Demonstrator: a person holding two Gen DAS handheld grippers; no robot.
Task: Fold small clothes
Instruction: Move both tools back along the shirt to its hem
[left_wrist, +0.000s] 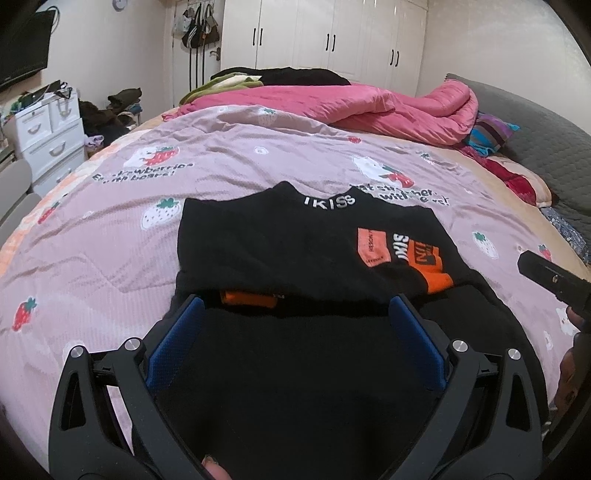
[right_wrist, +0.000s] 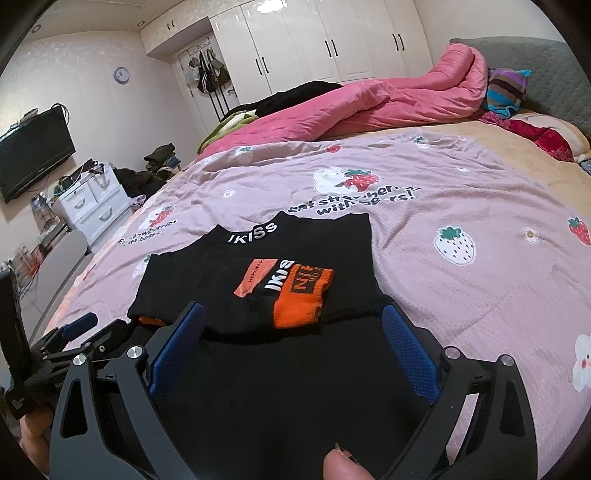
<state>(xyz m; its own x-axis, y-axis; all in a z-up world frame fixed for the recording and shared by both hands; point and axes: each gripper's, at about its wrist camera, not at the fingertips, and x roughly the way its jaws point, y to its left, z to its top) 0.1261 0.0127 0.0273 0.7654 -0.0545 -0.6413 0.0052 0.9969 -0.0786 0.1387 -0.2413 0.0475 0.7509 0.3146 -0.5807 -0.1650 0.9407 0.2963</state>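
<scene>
A small black garment (left_wrist: 295, 251) with a white "IKISS" collar and orange patches lies flat on the pink strawberry bedspread (left_wrist: 110, 258), its sleeves folded in over the body. The same garment (right_wrist: 280, 273) shows its orange cuff on top in the right wrist view. My left gripper (left_wrist: 295, 314) hovers open over its near hem, blue pads wide apart. Beside it, my right gripper (right_wrist: 291, 321) is open too, above the hem's right part. Nothing is held between either pair of fingers. The left gripper's blue tip (right_wrist: 79, 325) shows at the right view's left edge.
A rumpled pink quilt (left_wrist: 369, 107) and dark clothes lie at the bed's far side. Pillows and a grey headboard (left_wrist: 546, 140) are at the right. White drawers (left_wrist: 48, 136) stand left of the bed, and a TV (right_wrist: 33, 151) hangs on the wall. A fingertip (right_wrist: 343, 467) shows at the bottom.
</scene>
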